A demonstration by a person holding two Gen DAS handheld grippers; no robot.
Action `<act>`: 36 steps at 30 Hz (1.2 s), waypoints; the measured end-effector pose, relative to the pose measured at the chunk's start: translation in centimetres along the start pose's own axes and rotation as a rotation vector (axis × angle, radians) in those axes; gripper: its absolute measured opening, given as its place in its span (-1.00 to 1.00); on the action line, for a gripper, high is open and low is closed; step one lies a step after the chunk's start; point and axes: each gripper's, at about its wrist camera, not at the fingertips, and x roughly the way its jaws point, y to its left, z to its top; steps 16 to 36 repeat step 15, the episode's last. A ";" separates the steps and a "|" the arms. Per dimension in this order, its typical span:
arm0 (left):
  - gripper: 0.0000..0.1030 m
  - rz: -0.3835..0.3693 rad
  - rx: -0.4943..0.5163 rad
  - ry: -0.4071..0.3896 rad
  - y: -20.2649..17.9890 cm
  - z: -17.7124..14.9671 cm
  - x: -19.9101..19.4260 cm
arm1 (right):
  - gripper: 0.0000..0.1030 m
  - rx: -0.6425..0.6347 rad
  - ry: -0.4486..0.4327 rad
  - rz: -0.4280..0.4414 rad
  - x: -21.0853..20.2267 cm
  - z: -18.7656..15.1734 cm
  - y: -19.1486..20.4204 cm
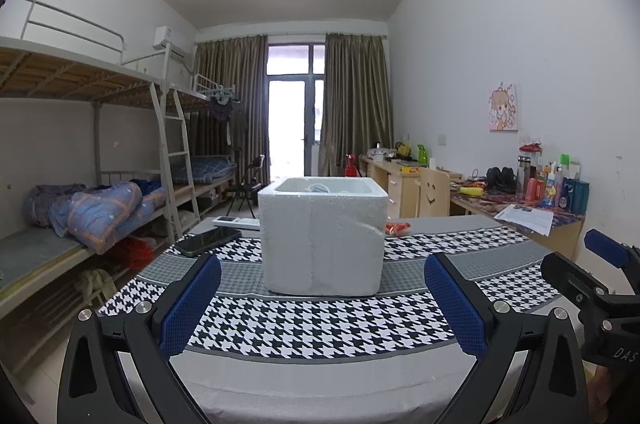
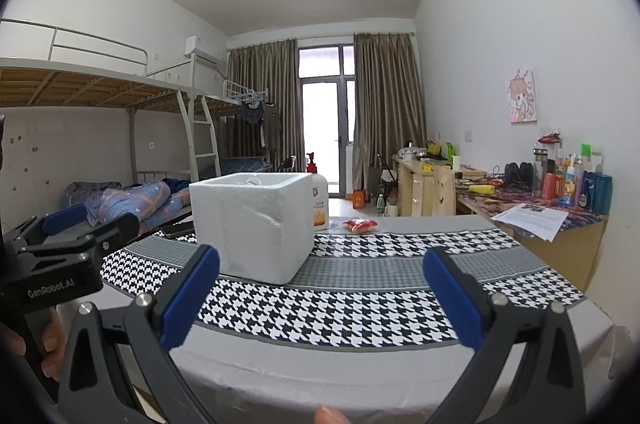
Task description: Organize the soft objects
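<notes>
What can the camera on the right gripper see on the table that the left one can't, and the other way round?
Only the right wrist view shows the white bottle with an orange label behind the foam box. Only the left wrist view shows the flat white device beyond the black phone. Both show the box, phone, red packet, houndstooth cloth and two open, empty grippers: left gripper, right gripper.

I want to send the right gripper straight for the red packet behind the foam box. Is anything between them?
Nothing visible does. The right gripper is open over bare houndstooth cloth, and the red packet lies beyond it. The foam box and the bottle stand left of that line.
</notes>
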 end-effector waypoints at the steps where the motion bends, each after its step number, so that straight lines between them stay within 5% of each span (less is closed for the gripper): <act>1: 0.98 0.004 0.002 0.001 0.0 0.0 0.1 | 0.99 0.001 0.002 0.004 0.0 0.0 0.0; 36: 0.98 0.002 0.006 0.017 0.0 -0.3 0.4 | 0.99 -0.013 0.031 0.014 0.6 -0.6 0.5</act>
